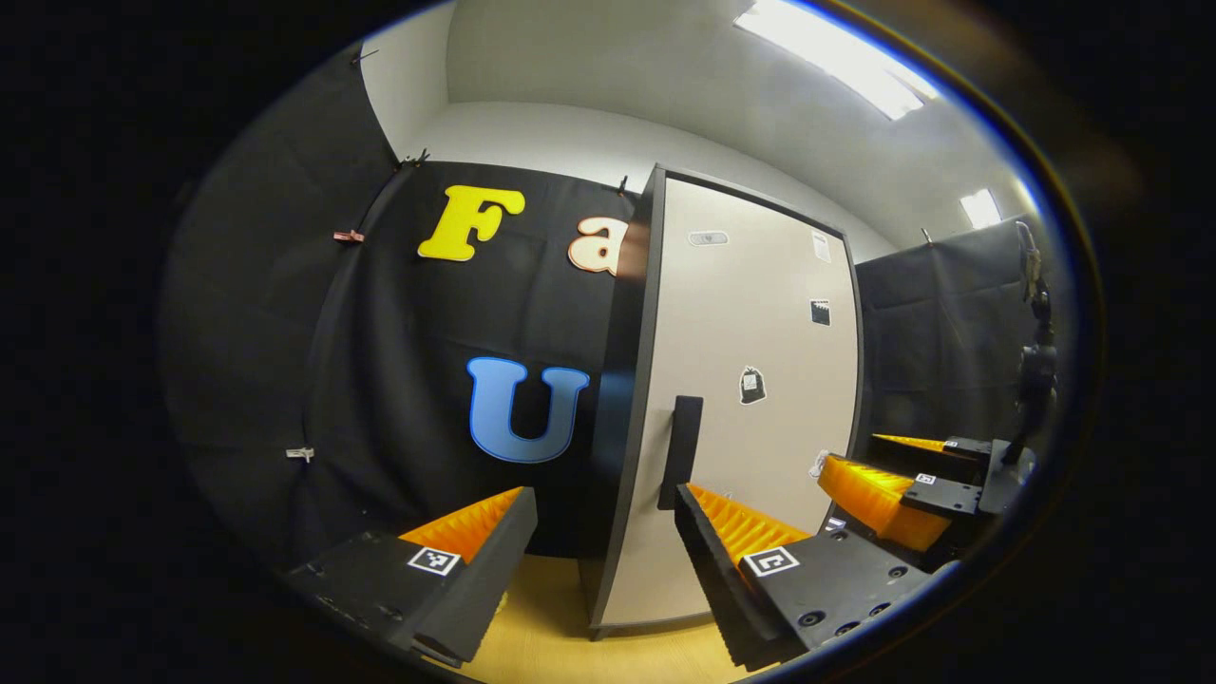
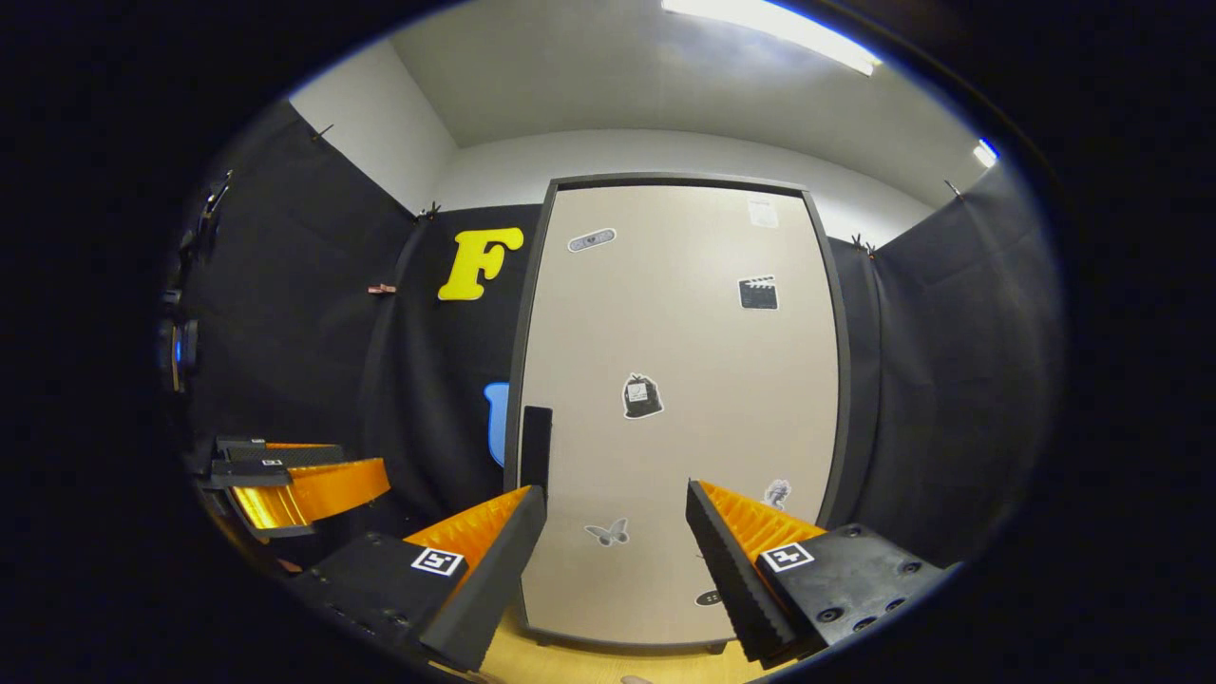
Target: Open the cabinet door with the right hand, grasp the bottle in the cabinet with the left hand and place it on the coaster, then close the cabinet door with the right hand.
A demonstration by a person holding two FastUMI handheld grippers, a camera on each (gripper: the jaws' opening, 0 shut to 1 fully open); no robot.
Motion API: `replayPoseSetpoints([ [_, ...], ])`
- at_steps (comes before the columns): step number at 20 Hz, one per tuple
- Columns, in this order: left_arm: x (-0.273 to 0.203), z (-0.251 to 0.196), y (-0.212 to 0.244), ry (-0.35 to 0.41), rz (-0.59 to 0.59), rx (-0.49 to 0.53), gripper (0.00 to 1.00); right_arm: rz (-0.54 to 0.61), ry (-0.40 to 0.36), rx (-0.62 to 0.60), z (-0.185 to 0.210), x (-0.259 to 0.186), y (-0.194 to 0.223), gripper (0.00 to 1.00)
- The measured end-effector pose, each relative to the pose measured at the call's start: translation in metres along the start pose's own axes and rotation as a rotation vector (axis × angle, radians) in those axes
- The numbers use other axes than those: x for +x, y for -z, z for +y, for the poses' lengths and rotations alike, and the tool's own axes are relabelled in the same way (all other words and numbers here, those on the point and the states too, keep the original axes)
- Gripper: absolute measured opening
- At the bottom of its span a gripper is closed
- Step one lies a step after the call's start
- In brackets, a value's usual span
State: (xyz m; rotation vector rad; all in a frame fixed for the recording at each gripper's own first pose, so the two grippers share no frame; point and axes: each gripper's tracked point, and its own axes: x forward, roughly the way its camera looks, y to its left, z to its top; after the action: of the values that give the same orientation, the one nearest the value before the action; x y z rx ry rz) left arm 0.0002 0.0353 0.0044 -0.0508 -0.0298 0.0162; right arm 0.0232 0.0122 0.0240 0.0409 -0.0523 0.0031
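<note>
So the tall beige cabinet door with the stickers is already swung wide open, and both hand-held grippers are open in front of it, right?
Not quite: the tall beige cabinet door is shut, flush in its dark frame, as the right gripper view shows. Its black handle is untouched. Both the right hand-held gripper and the left hand-held gripper are indeed open.

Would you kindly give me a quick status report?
Both claws open, left claw, right claw. Cabinet door shut, handle ungrasped. Nothing blocking.

cabinet door (image 2: pixel 679 408) is closed so whatever's inside is hidden; stickers (image 2: pixel 642 395) too small to make out.
</note>
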Motion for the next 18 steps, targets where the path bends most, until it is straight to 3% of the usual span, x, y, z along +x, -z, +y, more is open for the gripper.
replayPoseSetpoints([
  [9,-0.019,0.071,-0.006,-0.078,0.002,0.03,0.93,-0.026,-0.042,0.037,0.058,0.079,0.006,0.94],
  [14,-0.017,0.107,-0.003,-0.1,0.012,0.029,0.93,0.017,0.033,0.032,0.06,0.121,0.027,0.89],
  [17,-0.012,0.127,0.001,-0.117,0.026,0.044,0.93,0.019,0.048,0.031,0.063,0.134,0.031,0.61],
  [18,-0.01,0.13,0.003,-0.117,0.031,0.043,0.93,0.009,0.056,0.023,0.064,0.132,0.03,0.6],
])
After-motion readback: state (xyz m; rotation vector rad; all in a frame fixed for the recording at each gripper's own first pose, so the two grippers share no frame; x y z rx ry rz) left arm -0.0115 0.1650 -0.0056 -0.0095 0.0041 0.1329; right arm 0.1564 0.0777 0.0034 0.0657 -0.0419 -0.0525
